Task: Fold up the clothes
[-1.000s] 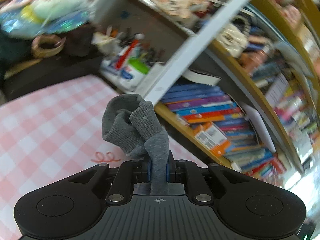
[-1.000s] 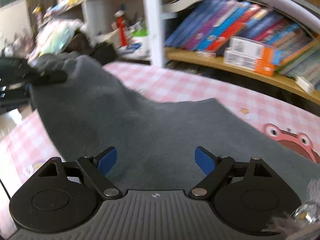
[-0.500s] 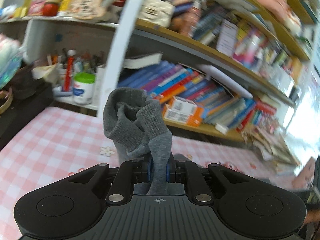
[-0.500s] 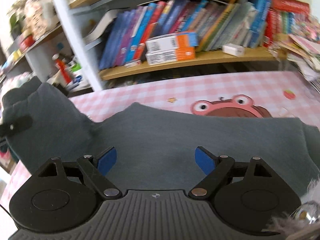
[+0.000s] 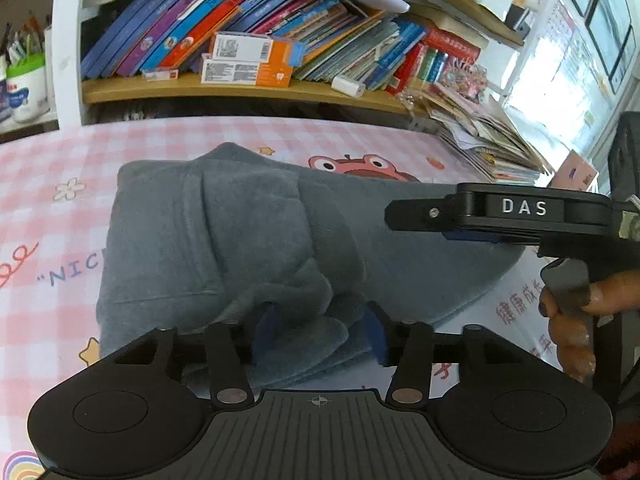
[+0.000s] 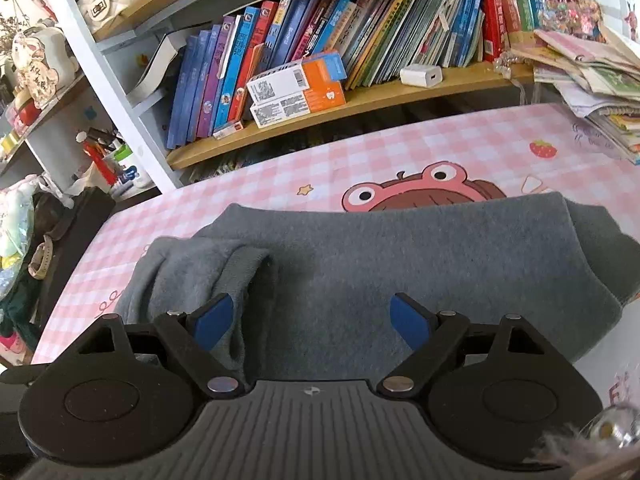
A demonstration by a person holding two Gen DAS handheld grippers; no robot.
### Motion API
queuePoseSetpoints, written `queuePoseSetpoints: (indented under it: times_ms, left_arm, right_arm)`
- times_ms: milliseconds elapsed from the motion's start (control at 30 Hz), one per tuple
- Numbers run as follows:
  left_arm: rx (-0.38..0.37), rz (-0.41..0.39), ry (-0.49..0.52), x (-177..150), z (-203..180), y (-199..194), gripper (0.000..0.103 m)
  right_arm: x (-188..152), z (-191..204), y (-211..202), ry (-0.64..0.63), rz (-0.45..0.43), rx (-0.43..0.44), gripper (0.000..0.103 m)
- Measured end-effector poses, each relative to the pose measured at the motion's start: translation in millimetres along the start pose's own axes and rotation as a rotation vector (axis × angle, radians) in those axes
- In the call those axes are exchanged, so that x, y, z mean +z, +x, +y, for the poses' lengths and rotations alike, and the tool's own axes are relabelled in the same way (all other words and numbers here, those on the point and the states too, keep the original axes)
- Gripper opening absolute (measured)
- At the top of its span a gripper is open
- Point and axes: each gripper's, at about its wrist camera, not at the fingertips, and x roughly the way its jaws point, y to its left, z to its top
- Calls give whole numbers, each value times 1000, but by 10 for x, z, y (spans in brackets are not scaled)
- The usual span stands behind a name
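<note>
The gray garment (image 6: 400, 264) covers the cartoon frog's (image 6: 424, 192) lower half and its own near edge hides behind the gripper body.

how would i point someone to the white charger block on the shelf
Start at the wooden bookshelf behind the pink checked table. Follow the lowest shelf board right, past the two stacked orange-and-white boxes. The white charger block lies there alone before the leaning books, the only plain white cube on that board.
</note>
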Motion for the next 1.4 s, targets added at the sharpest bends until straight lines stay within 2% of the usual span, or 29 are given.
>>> queuePoseSetpoints:
  times_ms: [167,200,300,400,467,567,667,733,767,833,900,967,1067,1100,1133,1200,1300,1400]
  left_arm:
    - [-49,-165,-71,-7,124,-333,56]
    - [-41,-202,-94,-10,165,-399,60]
    - [9,-284,-187,-12,328,-548,60]
    - [76,-284,-278,-51,501,-577,60]
    - [103,-277,-302,-102,554,-573,60]
    - [97,-272,-295,-143,556,-570,60]
    - [78,-243,-272,-127,537,-494,60]
    - [78,-226,-254,-139,514,-439,60]
    - [83,-218,-248,-148,507,-423,60]
    - [84,-211,-250,-151,511,-410,60]
    - [81,-214,-258,-150,515,-424,60]
    - [83,-233,-254,-136,505,-456,60]
    - [83,-259,-247,-116,493,-495,60]
    - [80,-255,-250,-118,499,-482,60]
    - [77,-250,-249,-120,502,-469,60]
    - [74,-243,-241,-117,494,-449,61]
    - [89,-239,-211,-98,453,-463,67]
    - [99,-258,-208,-93,442,-508,71]
  right_arm:
    - [-2,-38,46,54,33,38,85]
    - [-2,-46,57,71,41,52,86]
    - [0,-64,113,136,85,118,87]
    - [-14,-61,219,215,151,198,87]
    - [-25,-47,314,261,200,244,87]
    - [-53,-18,460,311,260,278,87]
    - [-57,22,565,335,283,270,83]
    - [-37,48,610,335,293,266,65]
    - [-26,62,631,334,298,264,51]
    - [-25,73,667,325,304,260,46]
    - [-16,104,637,291,282,278,28]
    - [21,162,515,226,210,320,25]
    - [79,220,252,137,54,403,23]
    - [84,200,247,140,48,381,23]
    - [86,178,259,145,50,348,23]
    - [38,96,449,166,146,241,28]
    - [-15,16,493,217,183,227,44]
    - [-65,-60,516,269,210,226,54]
